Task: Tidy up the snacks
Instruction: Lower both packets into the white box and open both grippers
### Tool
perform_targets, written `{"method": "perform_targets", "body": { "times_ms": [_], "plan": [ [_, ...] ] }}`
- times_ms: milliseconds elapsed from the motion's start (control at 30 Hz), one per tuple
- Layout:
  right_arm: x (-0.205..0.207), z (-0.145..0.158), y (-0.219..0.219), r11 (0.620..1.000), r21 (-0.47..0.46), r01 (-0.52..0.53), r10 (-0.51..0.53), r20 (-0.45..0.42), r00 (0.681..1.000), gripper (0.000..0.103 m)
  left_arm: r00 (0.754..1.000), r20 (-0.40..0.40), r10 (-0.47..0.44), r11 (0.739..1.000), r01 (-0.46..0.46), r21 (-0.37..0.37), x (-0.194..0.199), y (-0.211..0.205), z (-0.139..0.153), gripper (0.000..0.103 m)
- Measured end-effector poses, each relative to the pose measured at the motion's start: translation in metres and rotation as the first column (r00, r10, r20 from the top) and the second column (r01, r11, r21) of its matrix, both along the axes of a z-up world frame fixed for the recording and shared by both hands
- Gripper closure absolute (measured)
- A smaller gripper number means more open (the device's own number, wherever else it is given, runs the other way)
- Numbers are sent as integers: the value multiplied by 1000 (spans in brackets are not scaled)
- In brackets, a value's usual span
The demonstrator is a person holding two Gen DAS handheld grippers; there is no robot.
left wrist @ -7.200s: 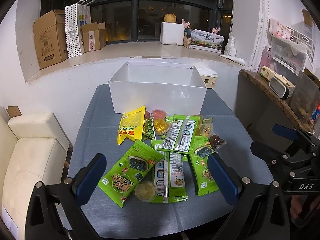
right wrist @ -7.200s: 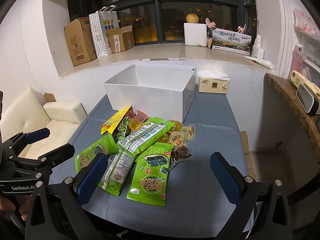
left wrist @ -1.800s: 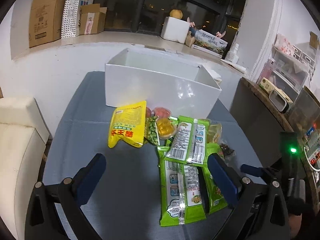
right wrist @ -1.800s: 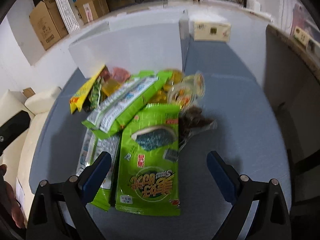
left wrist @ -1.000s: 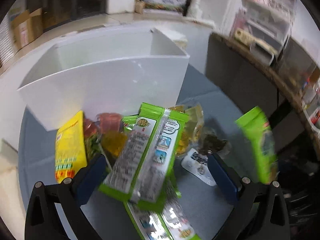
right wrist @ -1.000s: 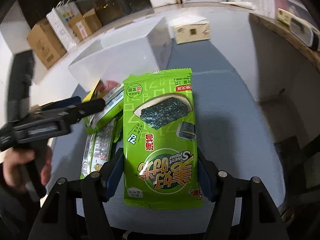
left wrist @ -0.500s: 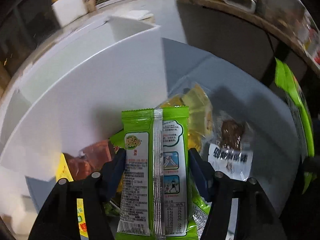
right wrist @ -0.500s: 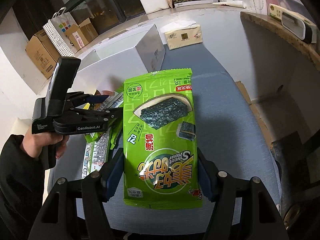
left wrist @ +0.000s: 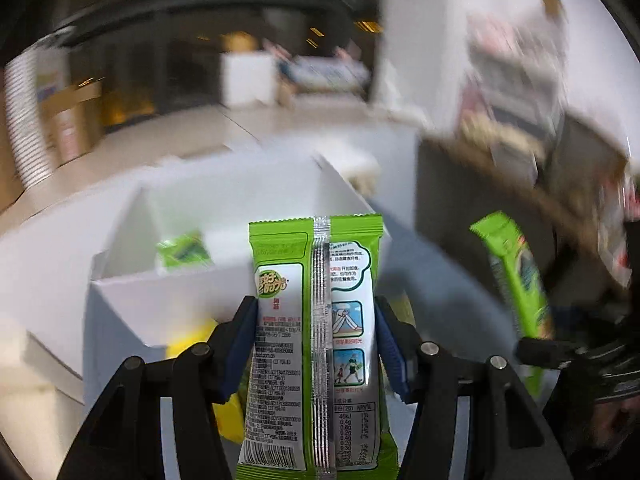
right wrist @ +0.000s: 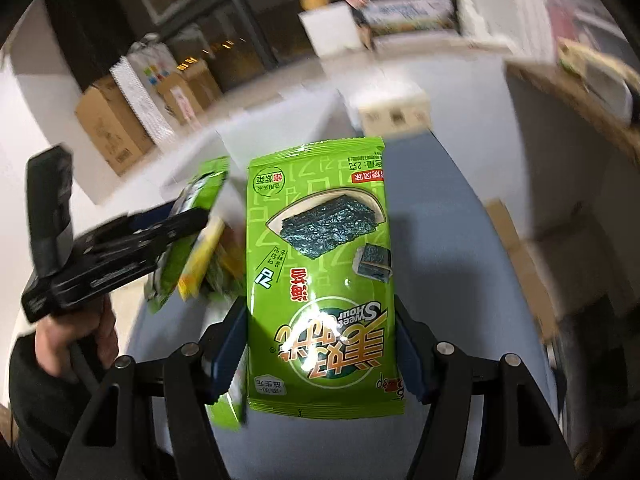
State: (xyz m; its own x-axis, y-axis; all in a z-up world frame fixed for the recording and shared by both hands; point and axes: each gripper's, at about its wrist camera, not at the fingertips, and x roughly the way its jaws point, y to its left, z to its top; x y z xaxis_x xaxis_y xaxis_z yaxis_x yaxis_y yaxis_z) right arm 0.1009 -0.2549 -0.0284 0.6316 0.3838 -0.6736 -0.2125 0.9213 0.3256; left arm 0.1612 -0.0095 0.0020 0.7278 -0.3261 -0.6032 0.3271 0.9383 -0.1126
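A green seaweed packet [left wrist: 316, 344], turned with its printed back and centre seam up, is gripped between the blue pads of the left gripper [left wrist: 316, 340], whose jaws are closing on its two long edges. It is held lengthwise in front of the open white box [left wrist: 224, 292], clear of the blue-grey worktop [left wrist: 440, 280]. A small green packet [left wrist: 184, 254] can be seen lying inside the box, and a yellow packet [left wrist: 200, 332] shows below, beside the box's near wall. A second green seaweed packet [right wrist: 320, 284], face up, is clamped across its width by the jaws of the right gripper [right wrist: 320, 344] and is held above the worktop. In the right wrist view, the left gripper is seen from the side in a person's hand [right wrist: 76, 336]. Much of the background is blurred.
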Motion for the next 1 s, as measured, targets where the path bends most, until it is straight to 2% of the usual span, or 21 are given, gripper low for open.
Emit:
{"method": "perform_targets", "body": {
  "times_ms": [100, 200, 267, 400, 433, 467, 500, 533, 600, 733, 800, 933, 1000],
  "plan": [
    [55, 24, 20, 999, 40, -25, 24, 26, 999, 32, 996, 37, 79, 995, -76, -64, 25, 25, 23, 41],
    [111, 35, 42, 996, 77, -44, 43, 14, 999, 32, 986, 79, 145, 989, -142, -44, 62, 40, 37, 41],
    [148, 36, 56, 995, 81, -55, 57, -13, 998, 32, 984, 69, 165, 984, -160, -74, 95, 52, 45, 41],
    [200, 29, 76, 997, 52, -61, 63, -39, 997, 32, 980, 55, 191, 981, -188, -51, 141, 54, 50, 39],
    [207, 28, 79, 997, 44, -56, 58, -45, 997, 30, 981, 45, 190, 981, -188, -47, 145, 59, 50, 36],
    [214, 24, 82, 997, 47, -55, 57, -59, 997, 30, 982, 34, 185, 982, -184, -45, 150, 58, 49, 27],
    [221, 20, 83, 997, 52, -61, 66, -81, 995, 27, 983, 8, 186, 982, -186, -23, 160, 55, 44, 9],
    [225, 17, 84, 996, 52, -69, 74, -104, 992, 14, 979, -9, 203, 979, -203, 10, 165, 54, 37, 0],
    [228, 10, 80, 997, 54, -58, 65, -137, 988, 4, 973, -5, 231, 971, -230, 59, 171, 49, 30, 0],
    [220, 4, 70, 995, 76, -60, 68, -103, 992, 3, 974, -16, 228, 973, -227, 31, 167, 50, 21, 0],
    [213, 9, 69, 998, 42, -51, 54, -84, 995, 1, 972, -28, 233, 972, -232, 34, 161, 51, 17, 0],
    [182, 36, 65, 996, -4, -89, 89, 32, 995, 0, 973, -23, 230, 973, -229, 33, 142, 51, 20, 0],
    [163, 50, 58, 994, 27, -110, 108, 81, 991, 0, 976, -13, 219, 976, -218, 21, 122, 52, 25, 0]
  ]
}}
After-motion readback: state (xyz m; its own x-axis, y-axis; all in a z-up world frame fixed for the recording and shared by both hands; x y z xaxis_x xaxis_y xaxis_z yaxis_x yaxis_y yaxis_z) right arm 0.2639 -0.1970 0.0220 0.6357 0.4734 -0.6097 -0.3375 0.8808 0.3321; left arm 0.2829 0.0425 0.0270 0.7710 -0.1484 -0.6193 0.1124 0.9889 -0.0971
